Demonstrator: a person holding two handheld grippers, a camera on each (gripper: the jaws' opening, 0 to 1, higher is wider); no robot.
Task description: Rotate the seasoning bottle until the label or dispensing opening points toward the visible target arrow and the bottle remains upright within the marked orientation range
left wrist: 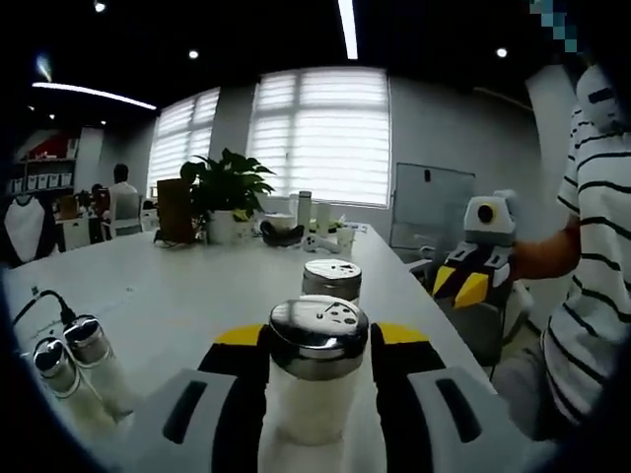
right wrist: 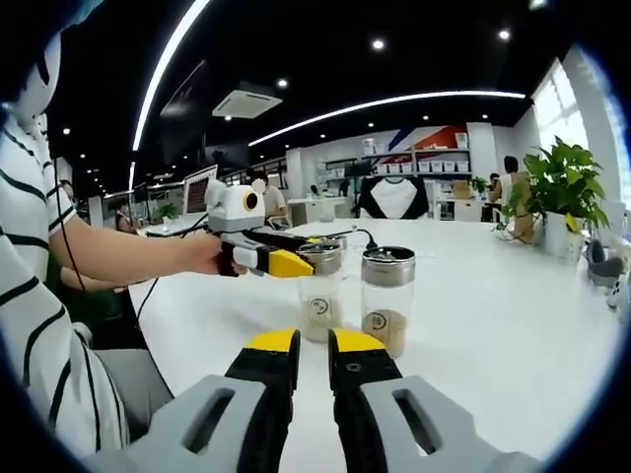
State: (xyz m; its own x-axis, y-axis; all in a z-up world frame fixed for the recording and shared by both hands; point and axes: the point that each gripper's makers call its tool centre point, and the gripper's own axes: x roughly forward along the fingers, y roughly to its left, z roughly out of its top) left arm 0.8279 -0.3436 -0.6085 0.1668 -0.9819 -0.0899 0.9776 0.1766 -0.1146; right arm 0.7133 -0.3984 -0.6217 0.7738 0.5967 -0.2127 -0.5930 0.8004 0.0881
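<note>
A glass seasoning bottle (left wrist: 314,394) with a perforated chrome lid and pale contents stands upright on the white table (left wrist: 177,296). My left gripper (left wrist: 320,335) is shut on it, one black-and-yellow jaw pressed to each side. From the right gripper view, that same bottle (right wrist: 320,307) sits under the left gripper (right wrist: 286,264), which a hand holds. A second bottle (right wrist: 387,301) with brown contents stands just beside it, also seen as the second bottle (left wrist: 330,279) behind the held one. My right gripper (right wrist: 314,340) is shut with nothing between its jaws. It hovers off the table's right edge as the right gripper (left wrist: 463,286).
Two small metal-capped shakers (left wrist: 74,357) and a black cable (left wrist: 39,301) lie at the near left. A potted plant (left wrist: 225,187), cups and clutter stand at the table's far end. A person in a striped shirt (left wrist: 592,296) is close on the right.
</note>
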